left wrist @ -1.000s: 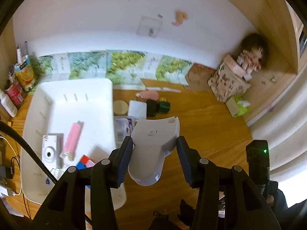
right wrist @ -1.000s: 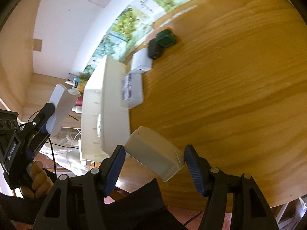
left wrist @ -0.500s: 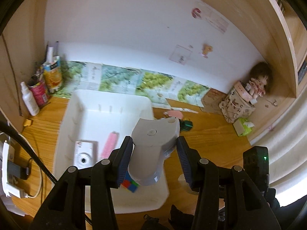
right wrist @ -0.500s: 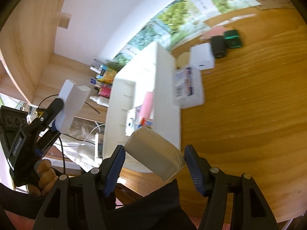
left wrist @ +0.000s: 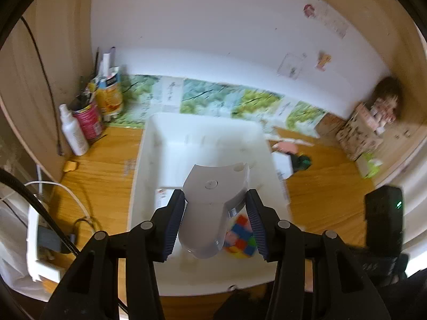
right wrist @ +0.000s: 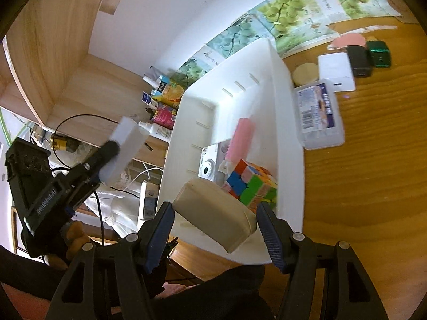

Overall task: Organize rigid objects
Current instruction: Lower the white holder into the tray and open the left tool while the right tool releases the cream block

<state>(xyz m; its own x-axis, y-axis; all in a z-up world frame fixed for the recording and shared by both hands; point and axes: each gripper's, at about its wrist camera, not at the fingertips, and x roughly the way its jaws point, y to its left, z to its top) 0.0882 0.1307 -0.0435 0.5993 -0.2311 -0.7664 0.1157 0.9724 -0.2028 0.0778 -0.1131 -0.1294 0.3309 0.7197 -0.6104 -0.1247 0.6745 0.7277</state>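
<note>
My left gripper (left wrist: pixel 215 222) is shut on a grey plastic stand (left wrist: pixel 213 202) and holds it above the white bin (left wrist: pixel 202 130). My right gripper (right wrist: pixel 216 230) is shut on a beige rectangular case (right wrist: pixel 213 216) above the bin's (right wrist: pixel 291 176) near edge. In the bin lie a colour cube (right wrist: pixel 250 184), a pink roller (right wrist: pixel 240 140) and a white camera (right wrist: pixel 208 165). The cube also shows in the left wrist view (left wrist: pixel 240 236). The left gripper with its stand appears at the left of the right wrist view (right wrist: pixel 112 157).
On the wooden desk right of the bin lie a clear plastic box (right wrist: pixel 317 114), a white box (right wrist: pixel 336 72), a round beige tin (right wrist: pixel 305 73), a black item (right wrist: pixel 359 60), a green item (right wrist: pixel 379 53) and a pink item (right wrist: pixel 347 40). Bottles and cans (left wrist: pixel 88 117) stand left of the bin. A power strip (left wrist: pixel 37 240) lies at left.
Both grippers have moved left with their loads and now sit over the bin. The bin's contents now show under them.
</note>
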